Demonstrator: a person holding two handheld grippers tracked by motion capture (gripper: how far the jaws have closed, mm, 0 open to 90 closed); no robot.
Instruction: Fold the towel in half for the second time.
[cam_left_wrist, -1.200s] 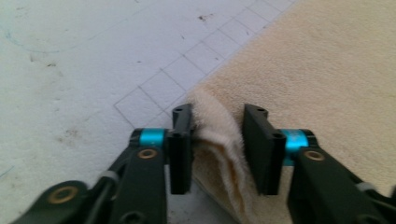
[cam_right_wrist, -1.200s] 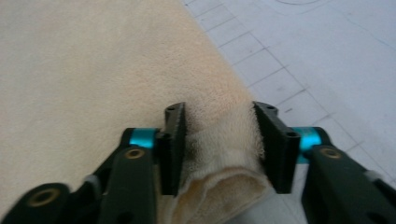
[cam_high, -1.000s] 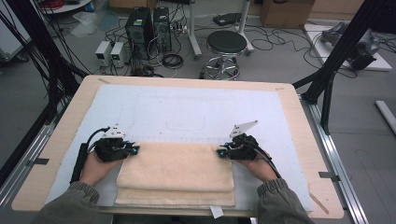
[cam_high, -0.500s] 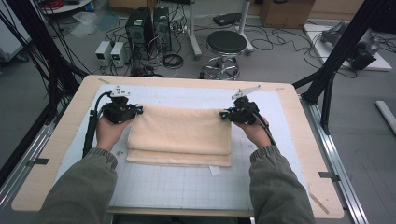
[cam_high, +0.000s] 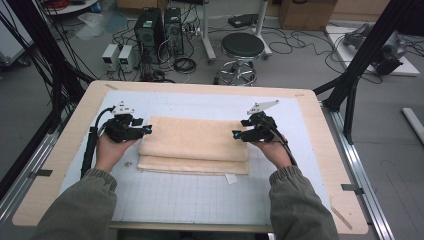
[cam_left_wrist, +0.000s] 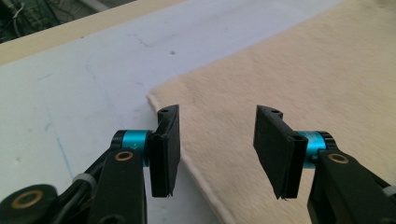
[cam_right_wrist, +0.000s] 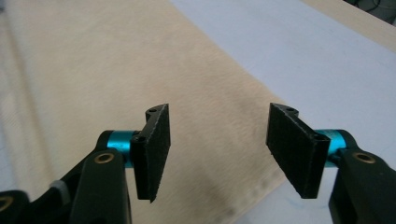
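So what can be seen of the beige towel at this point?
The beige towel looks like soft, fuzzy cloth, folded into a flat rectangle with a lower layer showing along its near edge. It lies long side across on the white gridded mat. A small white tag sticks out near its near right corner. Both grippers' jaws stand open at its ends, nothing clamped.

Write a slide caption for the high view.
Both tongs, left and right, stand open at the ends of a folded beige towel on the white mat, jaws just opened.
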